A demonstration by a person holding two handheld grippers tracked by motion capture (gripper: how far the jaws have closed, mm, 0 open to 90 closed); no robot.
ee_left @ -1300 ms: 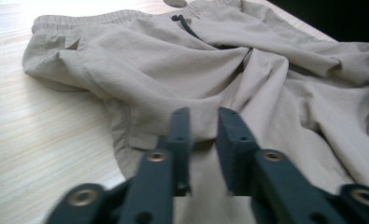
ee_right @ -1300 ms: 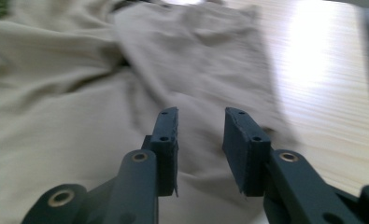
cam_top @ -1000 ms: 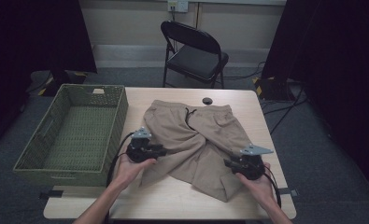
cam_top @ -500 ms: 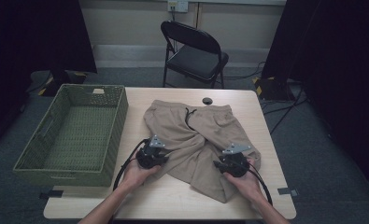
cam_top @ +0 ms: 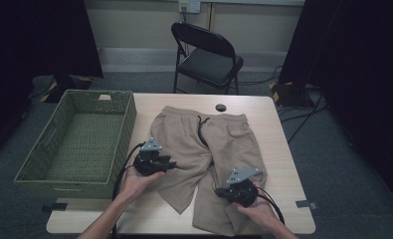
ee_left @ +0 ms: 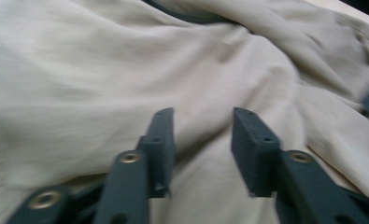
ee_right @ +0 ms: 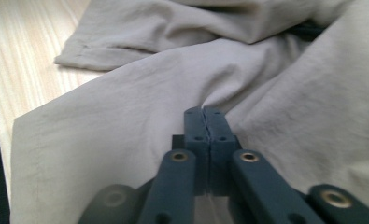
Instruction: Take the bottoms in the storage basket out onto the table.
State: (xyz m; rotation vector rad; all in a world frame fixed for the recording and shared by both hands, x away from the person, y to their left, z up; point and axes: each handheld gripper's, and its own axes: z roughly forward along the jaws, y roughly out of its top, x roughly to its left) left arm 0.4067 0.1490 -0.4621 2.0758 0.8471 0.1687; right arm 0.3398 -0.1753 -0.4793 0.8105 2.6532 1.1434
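Shorts (cam_top: pixel 204 149) are spread flat on the surface (cam_top: pixel 263 107), waistband away from me, legs toward my side, with the basket (cam_top: pixel 77 142) off to the left. Looks like a folding job to me.

What just changed: my right tongs (ee_right: pixel 204 114) have been closing and are now clenched, jaws meeting with a pucker of cloth pulled up right at the tips. So I'd call that a pinch on the right leg. They also slid inward from a second ago, when they sat nearer the surface's right edge.

My left tongs (ee_left: pixel 201 135) snapped nearly shut half a second back, then opened again. Now they're released, jaws apart over the left leg, cloth under the gap but nothing pressed. The left hand hasn't really shifted.

My read: right side is ready to lift, left side missed or let go and needs another bite before I can fold anything evenly.
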